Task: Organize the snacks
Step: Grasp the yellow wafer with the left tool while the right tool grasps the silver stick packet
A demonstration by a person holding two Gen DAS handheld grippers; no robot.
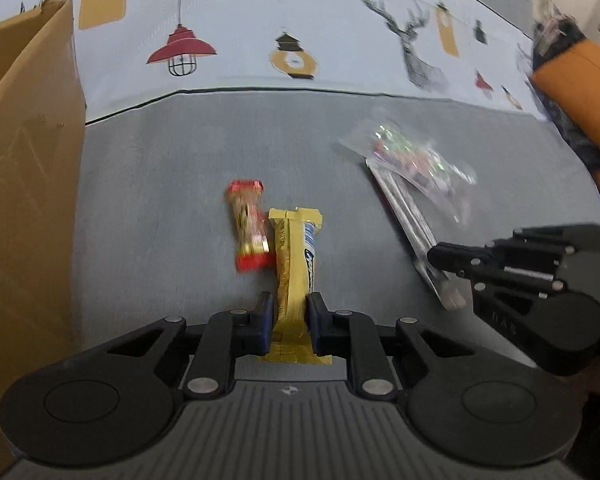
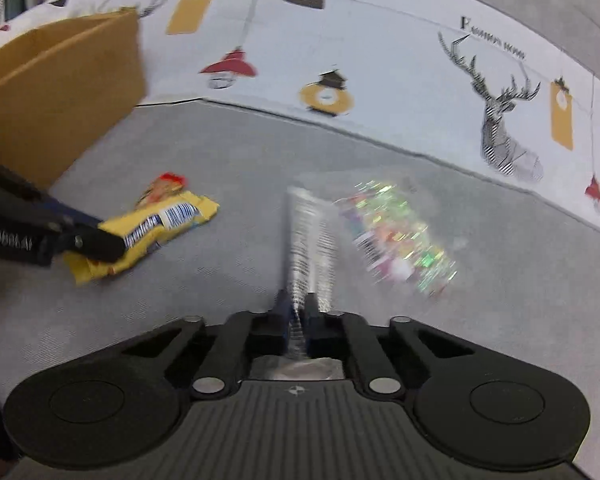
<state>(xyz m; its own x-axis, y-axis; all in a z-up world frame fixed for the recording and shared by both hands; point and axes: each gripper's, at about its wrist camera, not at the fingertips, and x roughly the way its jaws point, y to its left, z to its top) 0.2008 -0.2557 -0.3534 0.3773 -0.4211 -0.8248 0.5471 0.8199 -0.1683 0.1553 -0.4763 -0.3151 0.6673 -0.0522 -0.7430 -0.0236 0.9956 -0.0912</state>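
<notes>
Orange cushion (image 1: 580,92), left view only

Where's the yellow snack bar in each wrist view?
Left wrist: yellow snack bar at lower centre, clamped between the left tool pads.
Right wrist: yellow snack bar at left, under the left tool's tip.
Shared landmark: cardboard box at left in both.

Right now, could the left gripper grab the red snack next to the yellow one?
Probably not yet. The left gripper is shut on the yellow snack, so its jaws are full. The red snack lies uncovered right beside it on the gray cloth, easy to get once the yellow one is dropped.
</notes>
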